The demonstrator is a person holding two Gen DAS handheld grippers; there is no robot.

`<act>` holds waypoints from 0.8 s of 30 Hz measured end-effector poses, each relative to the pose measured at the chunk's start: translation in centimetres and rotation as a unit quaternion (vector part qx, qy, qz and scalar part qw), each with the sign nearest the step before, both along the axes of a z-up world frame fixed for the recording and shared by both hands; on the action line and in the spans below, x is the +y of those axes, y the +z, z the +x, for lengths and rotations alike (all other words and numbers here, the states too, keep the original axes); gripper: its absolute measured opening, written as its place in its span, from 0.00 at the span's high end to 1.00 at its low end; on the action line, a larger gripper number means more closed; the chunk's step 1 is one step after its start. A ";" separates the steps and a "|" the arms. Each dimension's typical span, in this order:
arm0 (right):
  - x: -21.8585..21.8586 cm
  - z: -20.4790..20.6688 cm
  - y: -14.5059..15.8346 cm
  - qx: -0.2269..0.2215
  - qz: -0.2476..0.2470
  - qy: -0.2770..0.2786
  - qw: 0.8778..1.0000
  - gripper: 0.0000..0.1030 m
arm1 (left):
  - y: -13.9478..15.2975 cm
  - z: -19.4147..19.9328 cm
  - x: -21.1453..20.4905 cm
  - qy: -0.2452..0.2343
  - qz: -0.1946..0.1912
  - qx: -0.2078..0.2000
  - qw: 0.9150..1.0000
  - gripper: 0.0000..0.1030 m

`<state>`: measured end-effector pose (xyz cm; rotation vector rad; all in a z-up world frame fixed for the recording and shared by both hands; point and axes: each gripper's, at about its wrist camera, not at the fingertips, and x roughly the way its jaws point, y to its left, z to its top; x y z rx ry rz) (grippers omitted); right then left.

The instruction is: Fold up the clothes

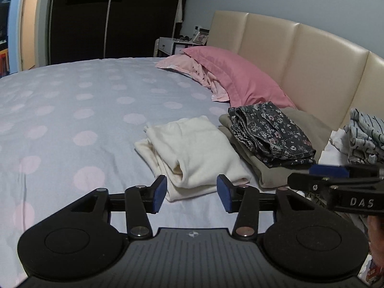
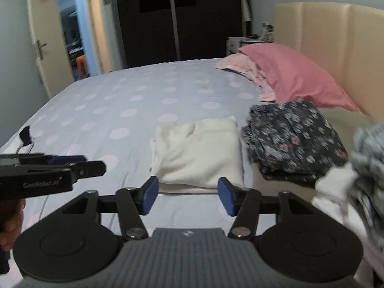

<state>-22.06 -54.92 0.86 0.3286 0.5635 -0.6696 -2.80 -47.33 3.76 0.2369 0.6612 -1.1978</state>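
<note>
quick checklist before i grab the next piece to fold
1. Left tongs open and holding nothing: ok.
2. Right tongs open and holding nothing: ok.
3. Cream garment folded and lying flat on the bed: ok.
4. Floral garment folded on top of the khaki garment, stack looks steady: ok.
5. Unfolded pile at the right within reach: probably ok, but blurred.
6. Which piece of the pile lies on top and free to lift: cannot tell.
</note>
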 end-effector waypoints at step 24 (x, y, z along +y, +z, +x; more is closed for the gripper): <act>2.6 1.1 -3.8 0.031 0.030 -0.023 0.999 0.11 | -3.7 -1.8 1.9 0.055 0.065 -0.001 0.996 0.37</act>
